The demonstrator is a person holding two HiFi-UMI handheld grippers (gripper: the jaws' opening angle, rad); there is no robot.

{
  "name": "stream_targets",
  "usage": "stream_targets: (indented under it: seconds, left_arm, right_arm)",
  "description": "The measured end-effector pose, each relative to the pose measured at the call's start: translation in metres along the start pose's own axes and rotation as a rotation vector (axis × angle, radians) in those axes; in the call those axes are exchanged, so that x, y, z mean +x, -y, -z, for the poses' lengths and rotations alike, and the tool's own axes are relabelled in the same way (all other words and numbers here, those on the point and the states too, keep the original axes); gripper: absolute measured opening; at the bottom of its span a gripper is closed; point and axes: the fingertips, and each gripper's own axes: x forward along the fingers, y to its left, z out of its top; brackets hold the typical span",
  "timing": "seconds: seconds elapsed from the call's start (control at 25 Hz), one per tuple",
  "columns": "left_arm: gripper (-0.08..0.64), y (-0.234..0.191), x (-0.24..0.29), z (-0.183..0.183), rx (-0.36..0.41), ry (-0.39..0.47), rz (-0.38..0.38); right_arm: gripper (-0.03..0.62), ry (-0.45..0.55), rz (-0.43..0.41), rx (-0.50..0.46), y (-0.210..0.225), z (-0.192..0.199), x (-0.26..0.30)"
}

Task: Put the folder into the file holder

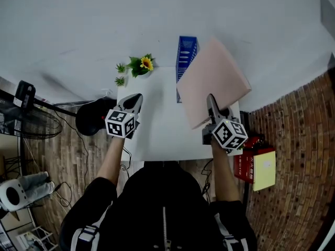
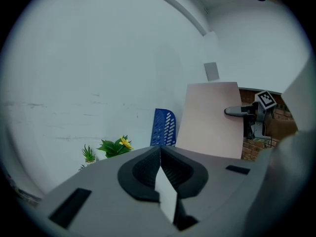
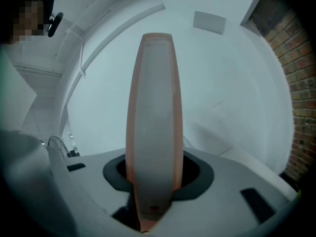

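Black zipped jacket (image 1: 157,203), white stripes on the sleeves (image 1: 85,237). Grey left tool (image 1: 136,99) and right tool (image 1: 210,101) each carry a white cube (image 1: 121,123) with black square markers.

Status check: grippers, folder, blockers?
Right gripper shut on pink folder, held aloft. Left gripper shut, empty. Blue file holder just beyond folder; nothing between.

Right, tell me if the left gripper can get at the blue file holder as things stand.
Probably yes: nothing stands between the left gripper and the file holder; the folder in the right gripper is held off to its right.
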Motion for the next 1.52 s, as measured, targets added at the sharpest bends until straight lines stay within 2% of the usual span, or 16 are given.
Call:
stream_targets:
  seconds: [0.24, 0.68, 0.92, 1.2, 1.52]
  left_arm:
    - [0.025, -0.02, -0.003, 0.0, -0.008, -0.003, -0.002]
    - [0.025, -0.047, -0.007, 0.01, -0.034, -0.025, -0.003]
    - [0.025, -0.054, -0.007, 0.013, -0.038, -0.036, 0.004]
    - [0.025, -0.059, -0.008, 0.024, -0.053, -0.061, 0.01]
    - [0.025, -0.069, -0.012, 0.042, -0.065, -0.109, 0.005]
  right_arm:
    - [0.155, 0.062, 0.035, -0.059, -0.007, -0.014, 0.012]
    - [0.153, 0.231, 0.099, -0.242, -0.028, -0.063, 0.032]
    - [0.153, 0.322, 0.123, -0.257, -0.03, -0.083, 0.043]
    - [0.153, 0.361, 0.141, -0.287, -0.032, -0.076, 0.062]
    - [0.152, 0.398, 0.134, -0.379, -0.036, -0.058, 0.09]
